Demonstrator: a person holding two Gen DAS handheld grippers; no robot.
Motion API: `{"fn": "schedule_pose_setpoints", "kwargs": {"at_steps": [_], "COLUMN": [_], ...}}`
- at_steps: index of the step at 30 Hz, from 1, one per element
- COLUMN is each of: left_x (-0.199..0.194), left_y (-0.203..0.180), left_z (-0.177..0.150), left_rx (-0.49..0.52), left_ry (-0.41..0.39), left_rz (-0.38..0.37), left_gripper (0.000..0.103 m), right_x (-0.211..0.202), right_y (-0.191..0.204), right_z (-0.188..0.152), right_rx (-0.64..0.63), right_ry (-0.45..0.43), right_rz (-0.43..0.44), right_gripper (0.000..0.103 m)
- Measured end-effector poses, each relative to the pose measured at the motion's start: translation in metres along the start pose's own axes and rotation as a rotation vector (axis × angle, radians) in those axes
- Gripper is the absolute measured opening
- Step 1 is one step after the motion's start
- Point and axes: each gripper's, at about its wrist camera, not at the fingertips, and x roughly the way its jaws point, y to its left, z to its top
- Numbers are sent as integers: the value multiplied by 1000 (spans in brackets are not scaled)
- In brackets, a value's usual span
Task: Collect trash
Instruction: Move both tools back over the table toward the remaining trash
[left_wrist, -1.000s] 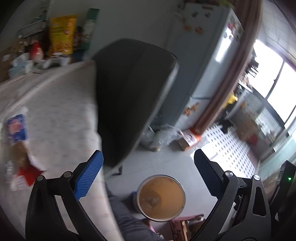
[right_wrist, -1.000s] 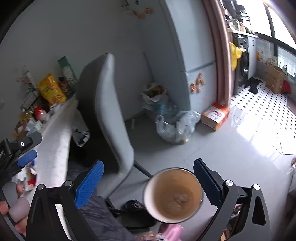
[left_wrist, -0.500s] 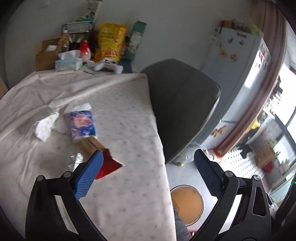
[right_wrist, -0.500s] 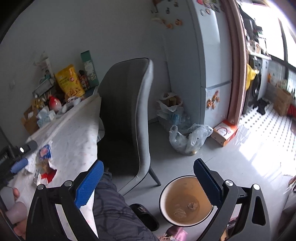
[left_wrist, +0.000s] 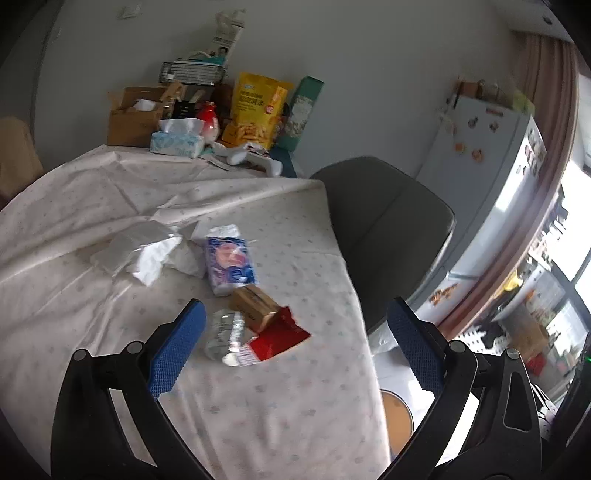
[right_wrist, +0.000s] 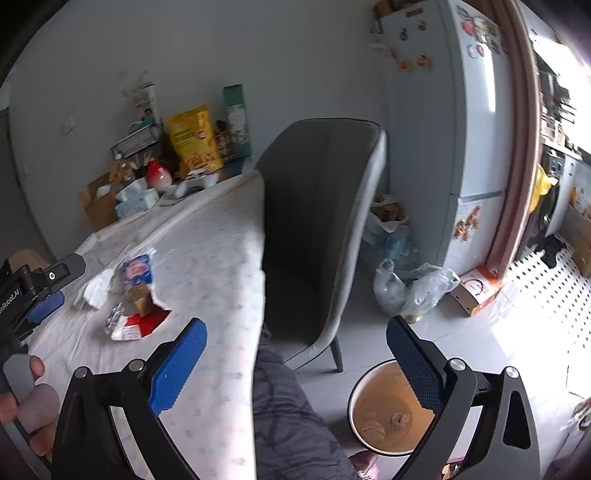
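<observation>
We see the trash lying in a loose cluster on the white dotted tablecloth (left_wrist: 110, 206): a crumpled white tissue (left_wrist: 136, 253), a blue-and-white tissue packet (left_wrist: 229, 260), a small brown carton (left_wrist: 255, 305) tipped on its side, a crinkled clear wrapper (left_wrist: 224, 332) and a torn red-and-white wrapper (left_wrist: 275, 341), the last 3 touching one another near the table's right edge. Our left gripper (left_wrist: 295, 347) hovers above this cluster with its 2 blue-padded fingers spread wide and nothing between them. Our right gripper (right_wrist: 295, 363) is also wide open and empty, held out past the table edge over a leg in dark patterned fabric, with the orange-lined bin (right_wrist: 388, 413) on the floor below holding a few scraps. A hand (right_wrist: 26, 402) grips the left tool's handle, which reads "nRobot.AI". The print on the packets is too blurred to read.
</observation>
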Motion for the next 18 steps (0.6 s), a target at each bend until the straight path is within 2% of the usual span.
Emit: {"fn": "schedule_pose_setpoints", "kwargs": {"at_steps": [7,18], "left_x": [-6,-22], "left_y": [36,78], "left_z": [-5,-11], "left_rx": [-42,-63], "left_ry": [10,8], "left_rz": [-15,40], "left_gripper": [98,98], "right_x": [0,4], "right_y": [32,80], "right_z": [0,-4], "right_rx": [-55,-136], "right_ry": [25,64], "right_rz": [83,179], "right_gripper": [95,93]}}
